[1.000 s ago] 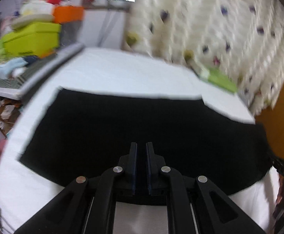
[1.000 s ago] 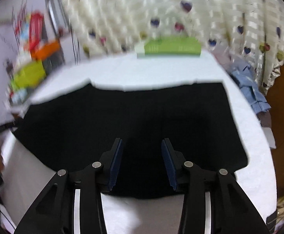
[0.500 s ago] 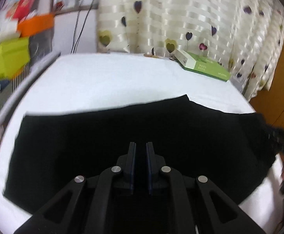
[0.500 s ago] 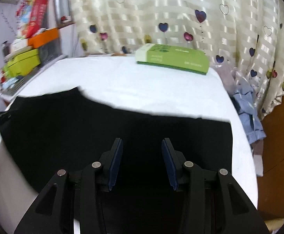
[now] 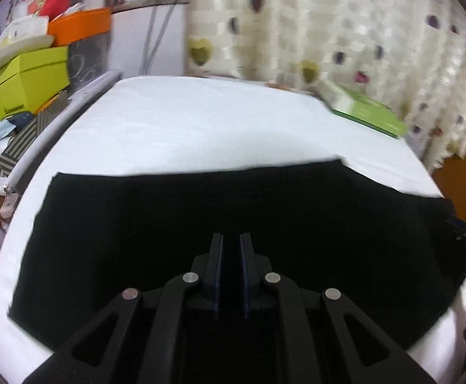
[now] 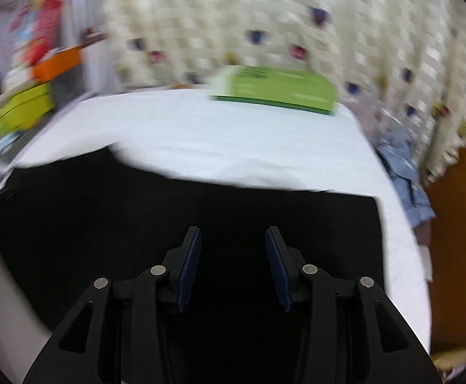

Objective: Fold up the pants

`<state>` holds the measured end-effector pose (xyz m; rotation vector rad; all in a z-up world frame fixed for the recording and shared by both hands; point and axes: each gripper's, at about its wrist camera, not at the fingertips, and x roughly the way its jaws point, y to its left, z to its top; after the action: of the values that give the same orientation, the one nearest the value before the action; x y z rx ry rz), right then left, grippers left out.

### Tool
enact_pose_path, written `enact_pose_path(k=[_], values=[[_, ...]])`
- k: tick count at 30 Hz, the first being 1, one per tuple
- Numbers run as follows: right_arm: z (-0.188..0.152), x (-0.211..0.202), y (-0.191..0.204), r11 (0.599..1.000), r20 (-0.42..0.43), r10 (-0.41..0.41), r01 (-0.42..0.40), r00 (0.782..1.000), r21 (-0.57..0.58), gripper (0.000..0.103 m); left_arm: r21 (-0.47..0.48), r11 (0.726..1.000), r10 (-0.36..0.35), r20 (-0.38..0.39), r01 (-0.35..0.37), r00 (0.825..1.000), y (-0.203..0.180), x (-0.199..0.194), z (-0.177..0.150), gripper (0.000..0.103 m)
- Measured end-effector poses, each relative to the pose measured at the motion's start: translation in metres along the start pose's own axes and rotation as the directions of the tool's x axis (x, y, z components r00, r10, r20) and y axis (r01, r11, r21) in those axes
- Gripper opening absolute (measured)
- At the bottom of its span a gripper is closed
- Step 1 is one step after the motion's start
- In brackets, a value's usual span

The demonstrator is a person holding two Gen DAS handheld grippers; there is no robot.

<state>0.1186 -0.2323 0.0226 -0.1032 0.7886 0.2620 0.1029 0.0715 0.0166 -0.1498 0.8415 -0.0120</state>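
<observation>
- The black pants are lying spread flat across the near half of the white-covered surface, their far edge running left to right about midway across it.
- The left tongs are hovering over the near middle of the pants with the two fingers drawn narrow — only a thin slit is showing between the blue pads, and no cloth is visibly caught there.
- The right tongs are hanging over the near part of the pants with the fingers standing wide apart, gripping nothing.
- A green box is sitting at the far edge of the surface, well apart from the pants, in front of a heart-patterned curtain.
- Blue cloth is bunching just off the right edge of the surface.
- Yellow-green and orange boxes are stacking up on the far left, beside the surface.
- The right wrist view is blurring heavily — fine detail cannot be told.
</observation>
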Motion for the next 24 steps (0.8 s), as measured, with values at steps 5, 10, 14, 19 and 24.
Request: enact_pose_path(k=[5,10,14,19,24], values=[[-0.043,-0.026,0.059,0.983,-0.027,0.139,-0.142,0.990,-0.117,0.043,0.088,0.993,-0.083,-0.003,0.083,0.997,-0.038,-0.025,-0.037,0.012],[-0.059,-0.034,0.075,0.978,-0.051,0.096,-0.104,0.994,-0.182,0.043,0.104,0.994,-0.030,-0.016,0.031,0.999,-0.050,-0.026,-0.055,0.012],[-0.060,-0.047,0.080,0.977,-0.035,0.142,-0.146,0.989,-0.155,0.043,0.083,0.995,-0.050,-0.006,0.051,0.999,-0.055,-0.037,-0.064,0.012],[-0.063,-0.031,0.083,0.979,-0.075,0.114,-0.125,0.991,-0.159,0.045,0.083,0.996,-0.013,-0.012,0.014,1.000,-0.057,-0.035,-0.069,0.013],[-0.063,-0.043,0.093,0.976,-0.048,0.133,-0.139,0.990,-0.169,0.045,0.063,0.998,0.003,0.005,-0.004,1.000,-0.048,-0.044,-0.071,0.013]])
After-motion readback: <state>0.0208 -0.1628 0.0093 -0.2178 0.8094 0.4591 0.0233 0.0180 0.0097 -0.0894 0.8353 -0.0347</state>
